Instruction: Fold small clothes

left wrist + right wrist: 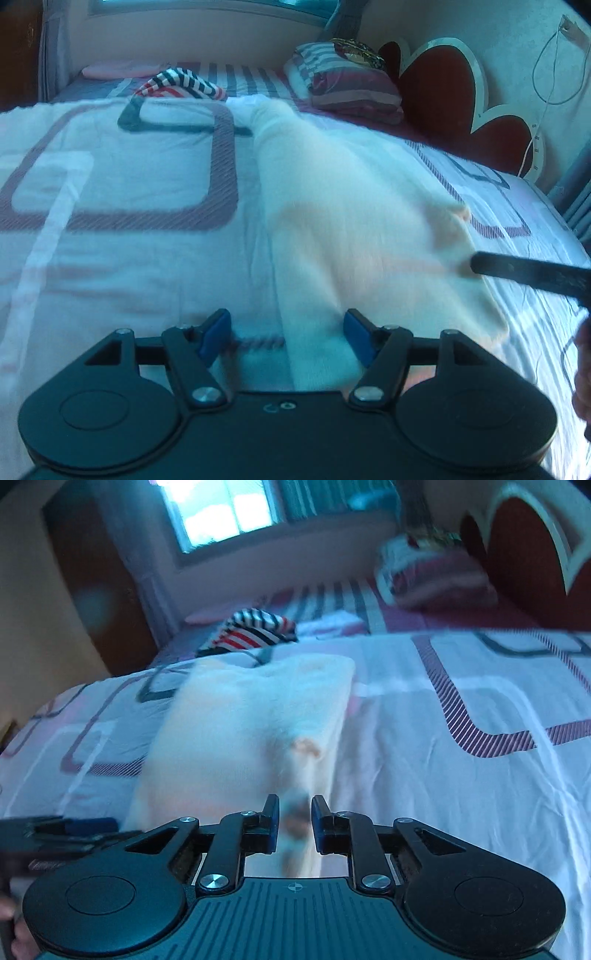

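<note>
A white small garment (pixel 351 221) lies flat on the patterned bed sheet (pixel 129 258), stretching away from me. My left gripper (pixel 288 336) hovers open over its near left edge, blue pads wide apart and touching nothing. In the right wrist view the same garment (pixel 240 731) runs up to my right gripper (pixel 294 823). Its jaws stand narrowly apart, with a blurred fold of the white cloth between them and a thin gap on each side. One right finger (pixel 532 271) shows at the garment's right edge. The left gripper (pixel 70 827) is a dark shape at the left.
A striped red, white and navy garment (pixel 181 85) lies at the far end of the bed. A folded striped quilt (pixel 347 85) sits by the red headboard (pixel 443 85). A person's hand (pixel 583 369) is at the right edge. Bare sheet (pixel 443 775) spreads right of the garment.
</note>
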A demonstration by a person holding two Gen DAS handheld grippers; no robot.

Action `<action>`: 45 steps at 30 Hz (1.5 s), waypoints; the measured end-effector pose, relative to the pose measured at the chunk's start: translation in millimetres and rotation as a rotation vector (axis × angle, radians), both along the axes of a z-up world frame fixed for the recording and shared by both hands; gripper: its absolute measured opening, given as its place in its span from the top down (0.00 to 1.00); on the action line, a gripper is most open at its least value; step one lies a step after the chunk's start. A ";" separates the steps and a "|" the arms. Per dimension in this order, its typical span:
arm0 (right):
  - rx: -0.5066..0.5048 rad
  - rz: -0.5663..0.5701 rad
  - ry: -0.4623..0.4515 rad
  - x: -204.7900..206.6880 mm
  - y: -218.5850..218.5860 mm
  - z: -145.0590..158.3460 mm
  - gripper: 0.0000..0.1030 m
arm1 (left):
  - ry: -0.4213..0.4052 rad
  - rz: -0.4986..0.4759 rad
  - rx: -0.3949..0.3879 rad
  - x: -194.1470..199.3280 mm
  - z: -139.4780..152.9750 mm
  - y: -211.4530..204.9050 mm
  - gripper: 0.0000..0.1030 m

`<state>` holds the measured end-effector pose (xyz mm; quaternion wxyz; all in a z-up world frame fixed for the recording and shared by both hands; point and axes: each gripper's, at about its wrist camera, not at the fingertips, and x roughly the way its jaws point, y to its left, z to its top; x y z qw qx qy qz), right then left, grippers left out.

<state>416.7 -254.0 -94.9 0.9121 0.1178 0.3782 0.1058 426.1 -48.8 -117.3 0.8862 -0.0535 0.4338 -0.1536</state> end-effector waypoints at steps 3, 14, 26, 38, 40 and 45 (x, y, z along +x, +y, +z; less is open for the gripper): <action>-0.090 0.067 0.071 -15.3 19.1 -24.3 0.83 | -0.027 0.004 0.031 -7.4 -0.3 -5.4 0.35; -0.082 -0.029 -0.142 6.5 14.1 18.6 0.83 | -0.110 0.099 -0.050 44.9 32.1 13.8 0.36; -0.099 -0.032 -0.026 84.9 1.7 -27.5 0.83 | -0.014 0.107 0.010 110.1 3.4 -0.3 0.23; 0.120 -0.200 -0.036 57.8 -26.0 -17.0 0.77 | -0.024 0.194 -0.049 86.2 8.7 -9.1 0.23; 0.136 -0.193 -0.044 47.4 -29.4 -14.4 0.76 | -0.017 0.190 -0.051 79.1 8.4 -11.0 0.23; 0.061 -0.141 -0.088 38.3 -26.1 0.4 0.76 | -0.031 0.141 0.010 72.2 20.8 -8.6 0.22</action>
